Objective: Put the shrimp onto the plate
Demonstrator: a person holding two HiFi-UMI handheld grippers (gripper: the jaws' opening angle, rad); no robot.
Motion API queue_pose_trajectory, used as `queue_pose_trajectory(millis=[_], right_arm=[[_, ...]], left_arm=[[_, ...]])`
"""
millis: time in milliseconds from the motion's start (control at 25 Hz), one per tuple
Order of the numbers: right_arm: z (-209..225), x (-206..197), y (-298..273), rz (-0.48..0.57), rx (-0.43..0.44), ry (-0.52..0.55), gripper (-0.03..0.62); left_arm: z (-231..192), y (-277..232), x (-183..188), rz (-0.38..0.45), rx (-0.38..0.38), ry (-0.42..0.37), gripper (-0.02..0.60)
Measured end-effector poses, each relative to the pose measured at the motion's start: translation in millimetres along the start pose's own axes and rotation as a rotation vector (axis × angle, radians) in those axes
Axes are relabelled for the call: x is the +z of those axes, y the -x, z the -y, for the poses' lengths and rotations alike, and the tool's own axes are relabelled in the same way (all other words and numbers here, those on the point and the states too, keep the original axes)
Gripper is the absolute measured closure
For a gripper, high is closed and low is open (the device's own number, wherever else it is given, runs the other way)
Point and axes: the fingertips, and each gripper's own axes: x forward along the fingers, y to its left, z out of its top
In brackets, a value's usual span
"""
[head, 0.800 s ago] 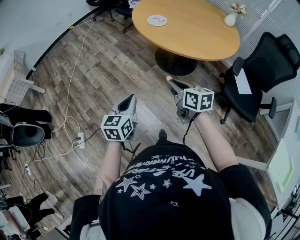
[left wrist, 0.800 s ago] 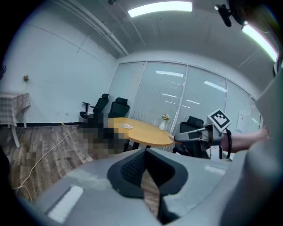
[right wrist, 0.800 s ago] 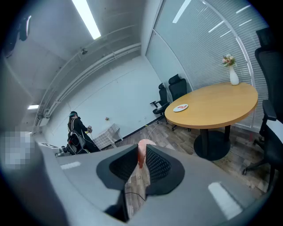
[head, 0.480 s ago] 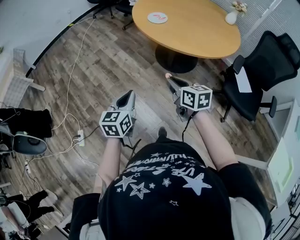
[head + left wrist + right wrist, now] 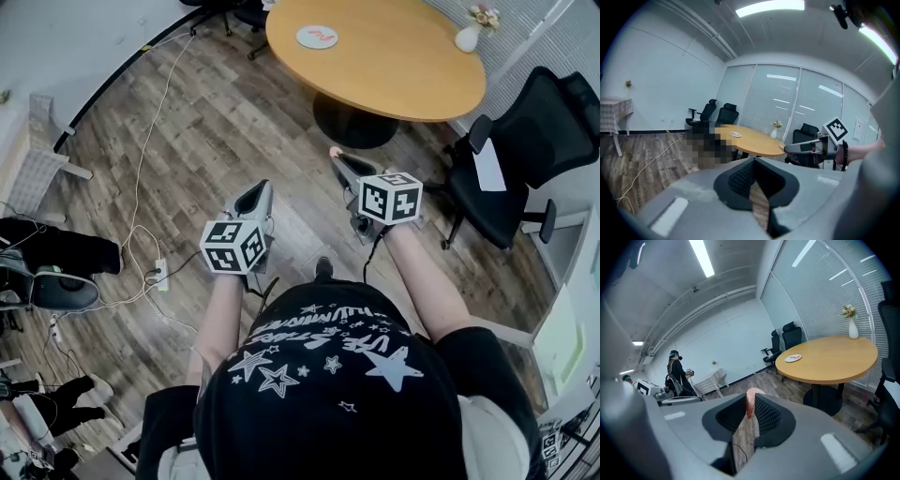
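Observation:
My right gripper (image 5: 336,157) is shut on a pink-orange shrimp (image 5: 750,402), whose tip pokes out past the pads (image 5: 334,151). It hangs over the wooden floor, short of the round wooden table (image 5: 394,70). A white plate (image 5: 318,37) with a red mark lies on the table's far left part, also seen as the plate (image 5: 792,358) and the plate (image 5: 736,134). My left gripper (image 5: 260,192) is shut with nothing in it, level with the right one and to its left. The left gripper view catches the right gripper (image 5: 786,149) from the side.
A white vase with flowers (image 5: 468,36) stands at the table's right edge. A black office chair (image 5: 525,141) sits right of the table, more chairs (image 5: 785,341) behind it. Cables and a power strip (image 5: 161,277) lie on the floor at left. A person (image 5: 676,373) stands far left.
Both grippers have edged slightly forward toward the table; the shrimp stays clamped in the right one. A dark shape at the left floor edge shifted.

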Motion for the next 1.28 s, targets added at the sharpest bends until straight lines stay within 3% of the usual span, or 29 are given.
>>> queue_pose_trajectory(millis=[360, 840, 1280], right_arm=[[41, 18, -8, 0.022, 0.011, -0.015, 0.536], [58, 38, -31, 0.031, 0.036, -0.044, 0.536], [95, 60, -77, 0.021, -0.036, -0.073, 0.536]], left_arm=[[4, -36, 9, -0.011, 0.026, -0.026, 0.58], [-19, -51, 31, 0.015, 0.078, -0.016, 0.58], [-61, -114, 45, -0.018, 0.012, 0.005, 0.58]])
